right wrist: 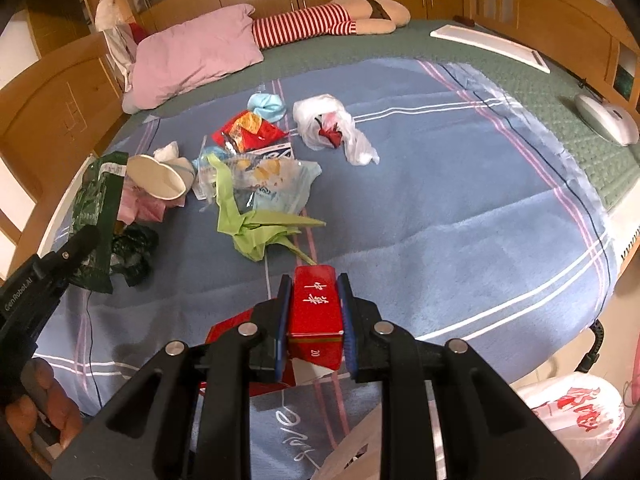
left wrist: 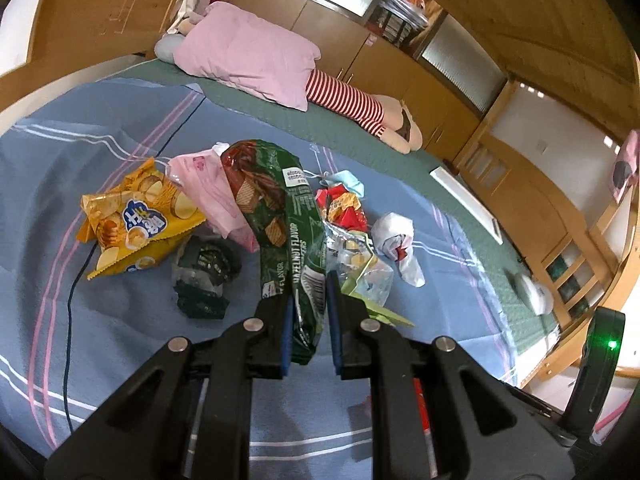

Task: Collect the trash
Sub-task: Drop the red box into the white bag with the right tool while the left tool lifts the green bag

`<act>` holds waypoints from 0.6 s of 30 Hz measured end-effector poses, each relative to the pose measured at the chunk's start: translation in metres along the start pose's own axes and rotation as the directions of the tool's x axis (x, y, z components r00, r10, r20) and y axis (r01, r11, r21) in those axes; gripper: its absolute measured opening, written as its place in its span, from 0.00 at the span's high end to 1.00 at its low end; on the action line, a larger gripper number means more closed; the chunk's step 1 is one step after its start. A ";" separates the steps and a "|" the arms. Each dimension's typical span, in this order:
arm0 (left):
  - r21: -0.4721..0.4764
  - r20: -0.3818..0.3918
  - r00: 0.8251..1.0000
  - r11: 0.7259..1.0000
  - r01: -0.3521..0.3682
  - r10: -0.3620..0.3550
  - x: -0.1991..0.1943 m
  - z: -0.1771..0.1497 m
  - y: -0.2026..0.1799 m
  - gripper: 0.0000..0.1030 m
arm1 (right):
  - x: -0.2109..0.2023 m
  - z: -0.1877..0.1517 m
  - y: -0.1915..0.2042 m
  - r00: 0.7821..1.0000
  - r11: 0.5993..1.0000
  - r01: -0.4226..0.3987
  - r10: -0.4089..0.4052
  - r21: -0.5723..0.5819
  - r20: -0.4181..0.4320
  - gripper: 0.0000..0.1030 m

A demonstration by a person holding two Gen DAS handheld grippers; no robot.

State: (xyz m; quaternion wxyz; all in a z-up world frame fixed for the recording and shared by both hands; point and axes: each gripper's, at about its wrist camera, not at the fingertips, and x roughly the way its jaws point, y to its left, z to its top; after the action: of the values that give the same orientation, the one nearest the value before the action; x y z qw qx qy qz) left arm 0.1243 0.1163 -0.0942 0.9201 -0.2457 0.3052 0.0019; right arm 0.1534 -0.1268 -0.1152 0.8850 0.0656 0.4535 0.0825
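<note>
On the blue blanket (right wrist: 460, 208), left gripper (left wrist: 310, 300) jaws clamp one green wafer bag (left wrist: 280, 216), right gripper (right wrist: 314, 312) jaws one red box (right wrist: 316, 308).

light: warm, even (indoor) | focus: sharp | edges: fisheye-bent, dark corners

Green wafer bag (left wrist: 296, 236): we see glossy, crinkled plastic film, pinched between the blue pads of the left hand-held gripper (left wrist: 310, 312).
Yellow chip bag (left wrist: 136, 216): shiny printed foil, creased.
Red box (right wrist: 316, 312): we read smooth, slightly glossy card, clamped in the right hand-held gripper (right wrist: 316, 304).
Gripper bodies: matt black plastic with bright metal pins.
Blue blanket (right wrist: 440, 220): soft, matt, fuzzy cloth on the bed.
Green paper (right wrist: 256, 224): matt, folded sheet.
White bag (right wrist: 332, 128): thin, translucent, wrinkled plastic.
Paper cup (right wrist: 160, 178): we take it for matt white paper.
Pink pillow (right wrist: 192, 52): matt cloth.
Bed frame (right wrist: 52, 100): smooth, varnished wood.
</note>
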 end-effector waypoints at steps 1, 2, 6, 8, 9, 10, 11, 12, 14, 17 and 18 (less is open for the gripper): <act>-0.013 0.000 1.000 1.000 0.007 -0.007 -0.001 0.001 0.002 0.85 | -0.001 0.000 -0.001 1.000 1.000 -0.001 0.001 0.002 0.000 0.78; -0.017 0.000 1.000 1.000 0.010 -0.010 -0.001 0.001 0.003 0.85 | -0.002 0.000 -0.002 1.000 1.000 -0.003 0.003 0.006 0.001 0.78; -0.010 0.003 1.000 1.000 0.019 -0.019 -0.001 0.000 0.000 0.85 | -0.003 -0.002 -0.001 1.000 1.000 -0.012 0.012 0.000 -0.003 0.78; -0.005 0.002 1.000 1.000 0.020 -0.020 -0.001 0.000 -0.002 0.85 | -0.003 -0.002 -0.001 1.000 1.000 -0.017 0.017 0.002 -0.002 0.78; -0.004 0.002 1.000 1.000 0.021 -0.021 -0.001 0.000 -0.002 0.85 | -0.004 -0.003 -0.001 1.000 1.000 -0.020 0.020 0.002 0.000 0.78; -0.004 0.002 1.000 1.000 0.021 -0.021 -0.001 -0.001 -0.001 0.85 | -0.005 -0.003 0.000 1.000 1.000 -0.024 0.024 -0.001 0.003 0.78; -0.004 0.002 1.000 1.000 0.020 -0.020 -0.001 -0.001 -0.001 0.85 | -0.006 -0.003 0.000 1.000 1.000 -0.027 0.027 -0.004 0.006 0.78; -0.005 0.002 1.000 1.000 0.021 -0.021 -0.001 -0.001 -0.001 0.85 | -0.008 -0.003 0.000 1.000 1.000 -0.030 0.030 -0.005 0.009 0.78; -0.005 0.003 1.000 1.000 0.021 -0.021 -0.001 -0.001 -0.001 0.85 | -0.012 -0.002 -0.001 0.999 0.999 -0.035 0.035 -0.008 0.019 0.78; -0.005 -0.002 1.000 1.000 0.024 -0.024 0.000 -0.001 -0.001 0.85 | -0.015 -0.001 -0.004 0.999 0.999 -0.031 0.032 -0.012 0.023 0.78; -0.004 -0.004 1.000 1.000 0.024 -0.024 0.001 -0.001 -0.002 0.85 | -0.015 -0.002 -0.004 0.999 0.999 -0.031 0.031 -0.010 0.022 0.78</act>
State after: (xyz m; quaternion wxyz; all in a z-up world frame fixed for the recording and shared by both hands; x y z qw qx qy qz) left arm 0.1246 0.1138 -0.0945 0.9190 -0.2512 0.3038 -0.0090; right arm 0.1437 -0.1342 -0.1048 0.8890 0.0692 0.4420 0.0978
